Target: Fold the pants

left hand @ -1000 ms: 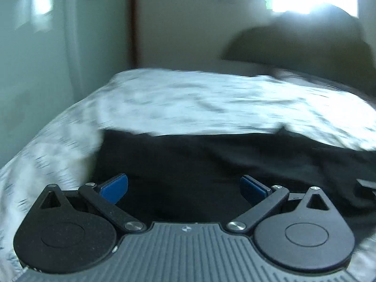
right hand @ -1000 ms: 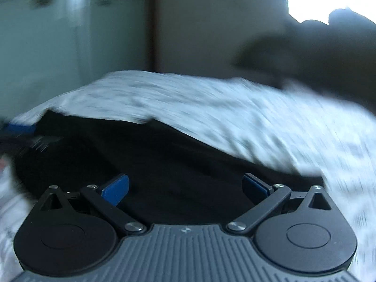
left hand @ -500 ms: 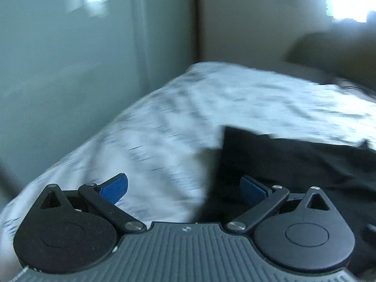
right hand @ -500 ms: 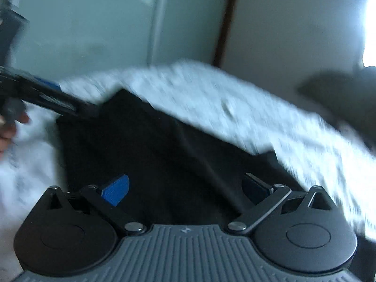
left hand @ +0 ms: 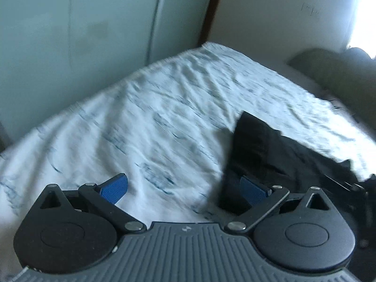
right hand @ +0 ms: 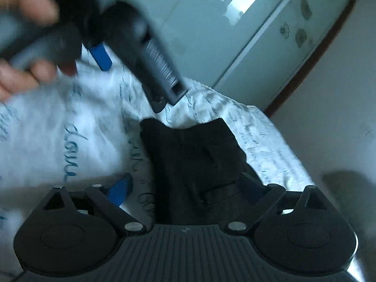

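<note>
The black pants (right hand: pixel 195 159) lie bunched in a narrow strip on the white bed sheet (right hand: pixel 58 141). My right gripper (right hand: pixel 186 189) hovers over their near end. Its jaws are wide and closing, with the cloth between them and the pads not pressing on it. In the left wrist view the pants (left hand: pixel 270 155) reach in from the right, their end beside the right-hand finger. My left gripper (left hand: pixel 184 189) is open over bare sheet (left hand: pixel 152 129), holding nothing. The right wrist view shows a hand (right hand: pixel 21 47) holding that left gripper at top left, one blue pad (right hand: pixel 101 54) visible.
Pale green cupboard doors (left hand: pixel 82 35) stand close behind the bed's far edge. A dark brown door frame (right hand: pixel 312 54) and a cream wall follow to the right. A dark olive cushion or pile (left hand: pixel 340 75) sits at the bed's far right corner under a bright window.
Both views have swung left. The left gripper has moved off the pants onto bare sheet. The right view has rolled, and the hand with the left gripper has come in at top left.
</note>
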Demonstrator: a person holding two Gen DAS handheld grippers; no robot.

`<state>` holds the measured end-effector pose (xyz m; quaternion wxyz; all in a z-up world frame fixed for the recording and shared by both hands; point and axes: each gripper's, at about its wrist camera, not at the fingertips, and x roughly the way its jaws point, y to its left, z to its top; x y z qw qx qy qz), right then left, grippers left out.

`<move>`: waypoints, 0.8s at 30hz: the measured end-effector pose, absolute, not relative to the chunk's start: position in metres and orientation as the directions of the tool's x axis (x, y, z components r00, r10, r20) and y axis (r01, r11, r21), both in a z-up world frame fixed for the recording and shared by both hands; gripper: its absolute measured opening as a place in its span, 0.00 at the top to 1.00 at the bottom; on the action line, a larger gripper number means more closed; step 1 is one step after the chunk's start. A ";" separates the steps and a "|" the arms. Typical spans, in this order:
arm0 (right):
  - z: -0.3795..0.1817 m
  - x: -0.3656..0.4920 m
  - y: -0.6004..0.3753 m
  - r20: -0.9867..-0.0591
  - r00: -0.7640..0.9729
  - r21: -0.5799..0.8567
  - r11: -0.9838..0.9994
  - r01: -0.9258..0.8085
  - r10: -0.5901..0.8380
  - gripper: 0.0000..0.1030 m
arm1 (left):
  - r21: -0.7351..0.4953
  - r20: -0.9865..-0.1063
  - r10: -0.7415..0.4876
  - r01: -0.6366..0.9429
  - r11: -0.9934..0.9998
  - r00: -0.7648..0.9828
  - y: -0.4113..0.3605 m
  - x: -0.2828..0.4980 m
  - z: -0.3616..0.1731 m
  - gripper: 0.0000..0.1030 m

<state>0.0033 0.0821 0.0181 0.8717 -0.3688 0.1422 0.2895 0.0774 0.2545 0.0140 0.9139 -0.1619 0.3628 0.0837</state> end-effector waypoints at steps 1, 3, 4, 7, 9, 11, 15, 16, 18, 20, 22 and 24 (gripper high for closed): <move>0.015 0.004 0.086 -0.441 0.814 -0.594 0.557 -0.581 0.379 0.06 | -0.271 -0.692 0.001 -0.262 0.926 0.722 0.255 0.078 0.012 0.00; 0.013 0.004 0.088 -0.408 0.844 -0.631 0.561 -0.536 0.348 0.06 | -0.340 -0.692 -0.062 -0.249 0.907 0.719 0.257 0.080 0.008 0.00; 0.012 0.005 0.089 -0.383 0.863 -0.654 0.564 -0.505 0.329 0.06 | -0.379 -0.691 -0.099 -0.243 0.893 0.716 0.258 0.081 0.005 0.01; 0.009 0.013 0.087 -0.313 0.905 -0.707 0.565 -0.424 0.288 0.03 | -0.498 -0.676 -0.204 -0.235 0.835 0.708 0.260 0.088 -0.003 0.00; 0.011 0.018 0.086 -0.313 0.903 -0.682 0.592 -0.429 0.294 0.03 | -0.577 -0.650 -0.277 -0.223 0.786 0.708 0.260 0.092 -0.008 0.00; 0.017 0.023 0.080 -0.335 0.884 -0.620 0.631 -0.467 0.325 0.04 | -0.634 -0.623 -0.335 -0.205 0.745 0.706 0.260 0.101 -0.013 0.00; 0.025 0.026 0.072 -0.370 0.843 -0.586 0.606 -0.539 0.391 0.26 | -0.699 -0.593 -0.405 -0.194 0.688 0.696 0.255 0.114 -0.021 0.00; 0.021 0.028 0.076 -0.386 0.832 -0.607 0.569 -0.555 0.399 0.36 | -0.700 -0.593 -0.405 -0.197 0.686 0.696 0.254 0.115 -0.021 0.00; 0.012 0.024 0.085 -0.414 0.816 -0.649 0.498 -0.575 0.403 0.71 | -0.706 -0.591 -0.406 -0.205 0.678 0.697 0.252 0.117 -0.023 0.00; 0.001 0.025 0.092 -0.425 0.811 -0.678 0.452 -0.580 0.402 0.81 | -0.716 -0.584 -0.416 -0.201 0.669 0.697 0.253 0.119 -0.024 0.01; 0.001 0.025 0.090 -0.404 0.819 -0.683 0.461 -0.567 0.408 0.84 | -0.753 -0.551 -0.462 -0.176 0.634 0.695 0.256 0.119 -0.025 0.00; 0.016 0.037 0.078 -0.412 0.797 -0.579 0.548 -0.604 0.442 0.85 | -0.792 -0.521 -0.504 -0.169 0.587 0.689 0.258 0.122 -0.028 0.00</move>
